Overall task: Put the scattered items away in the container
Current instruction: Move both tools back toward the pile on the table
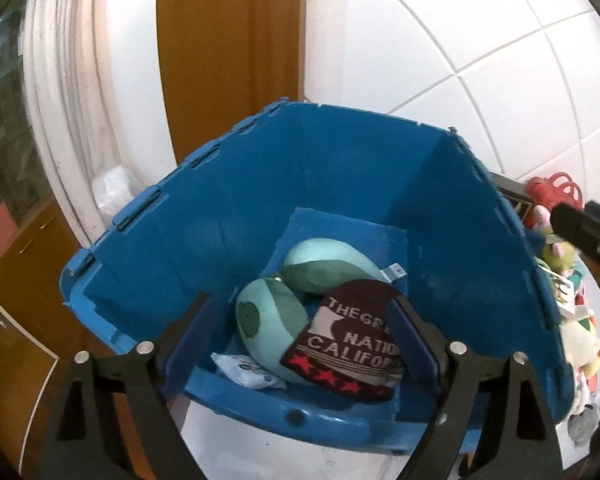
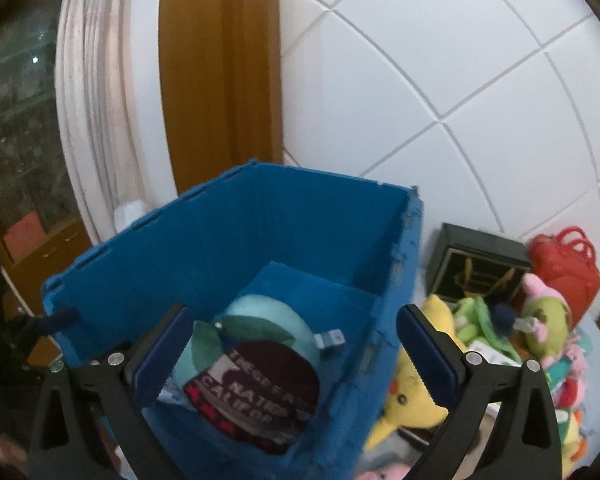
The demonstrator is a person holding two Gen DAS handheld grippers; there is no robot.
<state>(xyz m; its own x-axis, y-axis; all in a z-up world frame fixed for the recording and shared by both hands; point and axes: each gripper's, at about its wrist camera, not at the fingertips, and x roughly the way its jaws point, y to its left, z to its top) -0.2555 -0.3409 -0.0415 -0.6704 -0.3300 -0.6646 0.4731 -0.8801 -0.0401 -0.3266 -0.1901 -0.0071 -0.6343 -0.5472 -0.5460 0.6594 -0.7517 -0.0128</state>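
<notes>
The blue container (image 2: 332, 220) was open-topped; the maroon beanie (image 2: 260, 396) lay inside, below the spread, empty right gripper (image 2: 296, 356).

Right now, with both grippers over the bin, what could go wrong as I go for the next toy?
1. The right gripper hangs open with one finger outside the blue bin; swinging toward the yellow plush could clip the wall.
2. The toy pile is crowded against the bin, so a grab may drag neighbours like the green plush.
3. The maroon beanie lies loose on top; the open left gripper could snag it.
</notes>
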